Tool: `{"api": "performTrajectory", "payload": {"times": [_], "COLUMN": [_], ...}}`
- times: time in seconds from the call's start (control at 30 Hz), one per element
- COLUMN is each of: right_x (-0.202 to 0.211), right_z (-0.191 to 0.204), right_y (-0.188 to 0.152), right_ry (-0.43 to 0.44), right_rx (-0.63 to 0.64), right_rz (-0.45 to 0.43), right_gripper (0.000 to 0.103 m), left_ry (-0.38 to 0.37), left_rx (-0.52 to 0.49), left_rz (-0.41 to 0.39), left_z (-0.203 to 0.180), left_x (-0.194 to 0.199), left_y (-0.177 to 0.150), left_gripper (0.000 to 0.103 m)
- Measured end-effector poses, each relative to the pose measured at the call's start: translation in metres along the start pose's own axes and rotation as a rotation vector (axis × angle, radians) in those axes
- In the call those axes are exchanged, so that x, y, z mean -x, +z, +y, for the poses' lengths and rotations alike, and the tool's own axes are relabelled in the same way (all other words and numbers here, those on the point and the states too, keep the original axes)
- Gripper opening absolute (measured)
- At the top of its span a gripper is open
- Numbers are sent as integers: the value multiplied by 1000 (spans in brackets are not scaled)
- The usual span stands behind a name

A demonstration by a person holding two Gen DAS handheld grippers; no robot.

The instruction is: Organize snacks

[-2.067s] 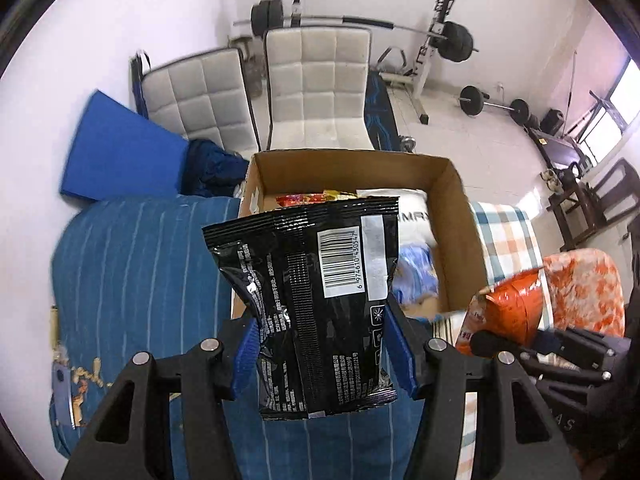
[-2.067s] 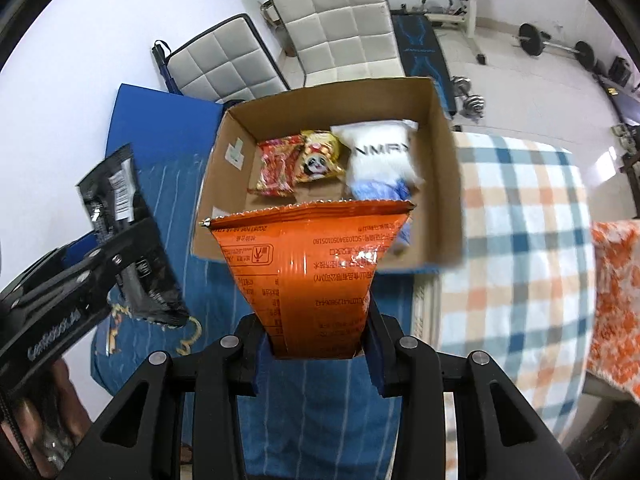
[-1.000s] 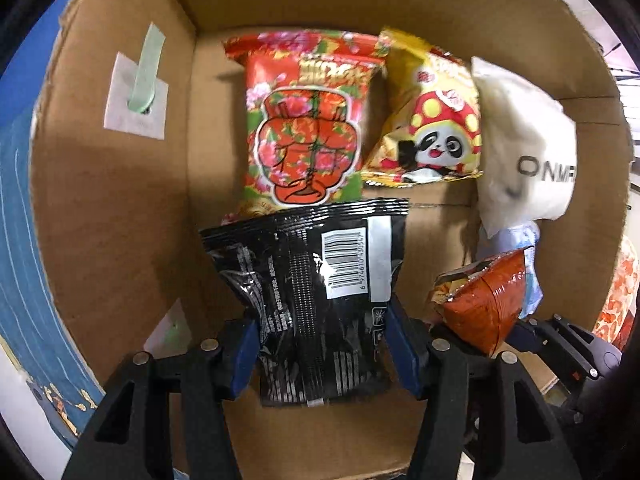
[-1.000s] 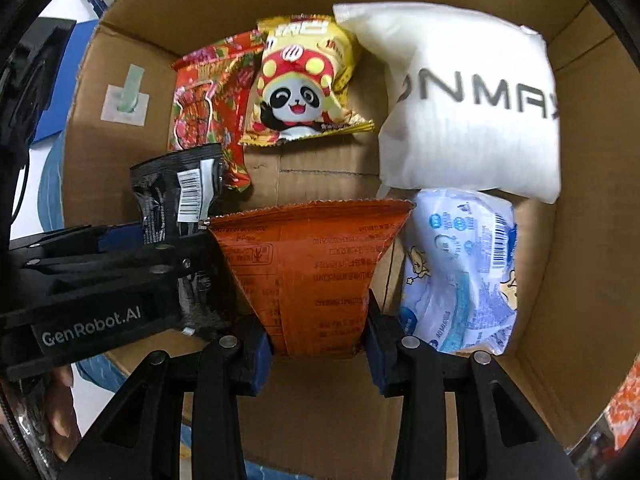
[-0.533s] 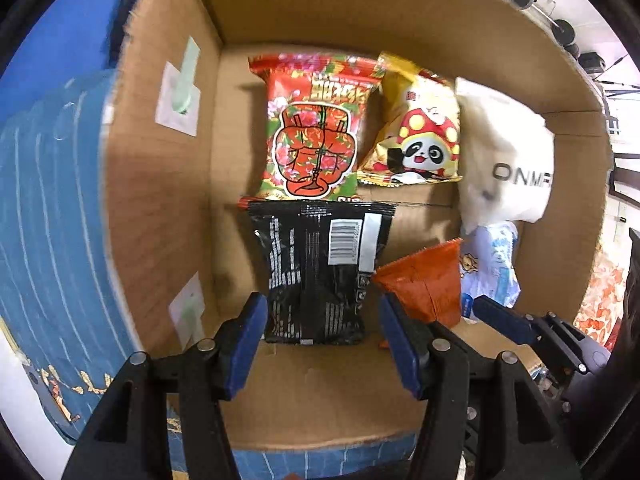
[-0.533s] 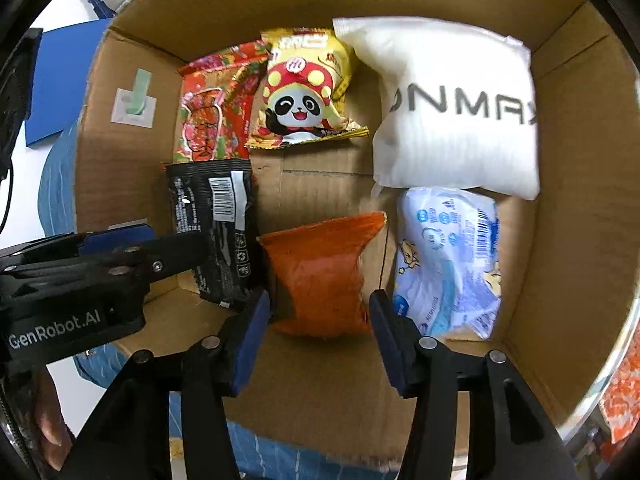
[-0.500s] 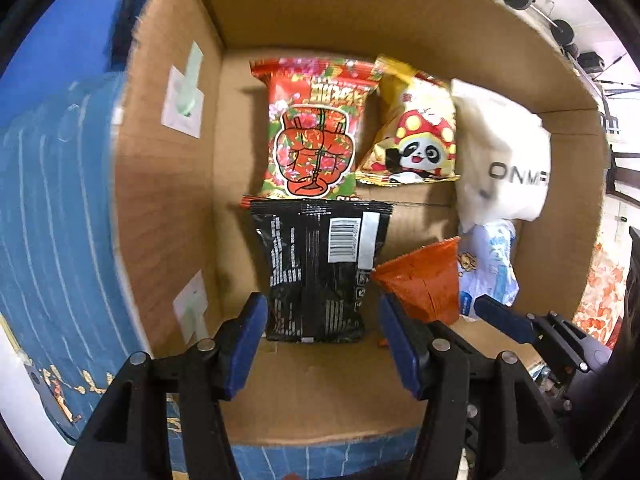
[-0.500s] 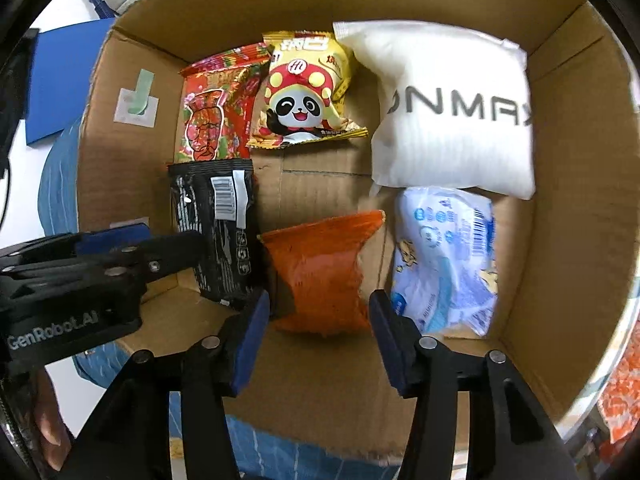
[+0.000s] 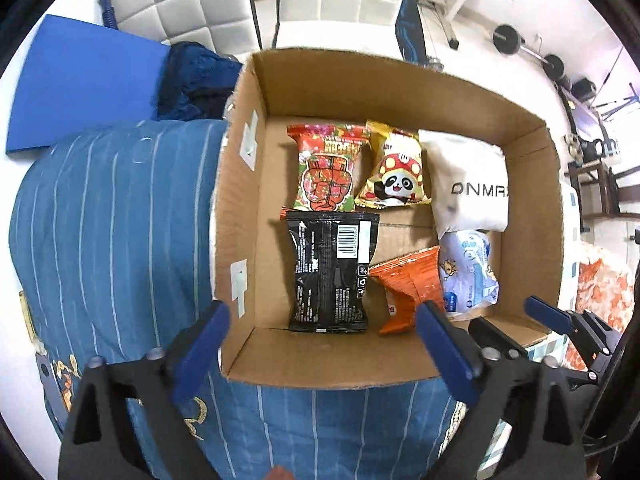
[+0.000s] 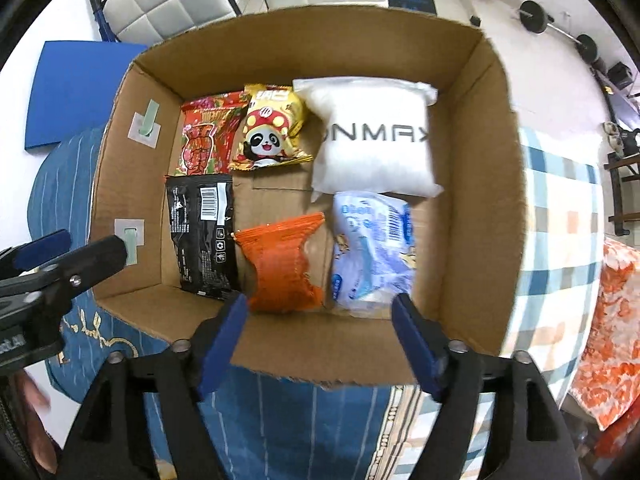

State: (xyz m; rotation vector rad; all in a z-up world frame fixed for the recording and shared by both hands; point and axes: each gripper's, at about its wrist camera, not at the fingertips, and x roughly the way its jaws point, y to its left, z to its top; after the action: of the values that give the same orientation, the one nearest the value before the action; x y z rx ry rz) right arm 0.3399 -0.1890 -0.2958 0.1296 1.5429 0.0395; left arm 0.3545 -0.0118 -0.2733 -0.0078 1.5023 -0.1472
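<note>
Now both packets are out of the tongs and down in the cardboard box [image 9: 344,80]. A second ago we had the black snack packet [image 9: 330,272] clamped in the left gripper [image 9: 320,340] and the orange snack packet [image 10: 286,264] clamped in the right gripper [image 10: 320,332]; half a second ago both were already released on the box floor. Since then we pull both grippers up and back over the near wall, jaws spread wide, nothing between them.

Black packet lies flat, barcode side up, in the near-left of the box, its top edge touching the red snack bag [image 9: 326,168]. Orange packet sits just beside it to the right, crumpled and partly tilted, edge against the pale blue packet [image 10: 372,252]. Behind: panda-print yellow bag [image 10: 272,132] and white pillow pack [image 10: 374,140] along the far wall.

Box sits on a blue striped cloth [image 9: 112,208]; right wrist view also shows a plaid cloth [image 10: 560,208] on the right side.

Our read: this placing step is done, six snacks in two rows of three. No loose snacks visible outside the box in either view, so we cannot tell whether more remain to fetch.
</note>
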Motion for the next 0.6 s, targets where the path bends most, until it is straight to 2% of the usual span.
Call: {"api": "performTrajectory", "payload": {"times": [0.07,0.33,0.4,0.5,0.6], "right_x": [11,49,61,81,100], "right_z": [-6,-10,-13,-16,-20], "right_y": [-8,-32,-39,-54,-72], "right_ry": [-6,-13,-11,-15,-15], "right_rx": [-4,-44,-45,-42,-49], "right_rz": [-26,-102,-123,-157,-192], "right_gripper": [93,96,97,103,103], "left_ry": [8,9,19,43,71], "left_rx": [7,16,12,7,-12], "left_rz": [-25,-115,-145,-197,-251], "left_z": [0,-4,-6,-11,-19], "left_x": [3,38,49,67,88], "left_y": [3,-22,-31,-46,-64], "left_gripper": [101,102,102,102,102]}}
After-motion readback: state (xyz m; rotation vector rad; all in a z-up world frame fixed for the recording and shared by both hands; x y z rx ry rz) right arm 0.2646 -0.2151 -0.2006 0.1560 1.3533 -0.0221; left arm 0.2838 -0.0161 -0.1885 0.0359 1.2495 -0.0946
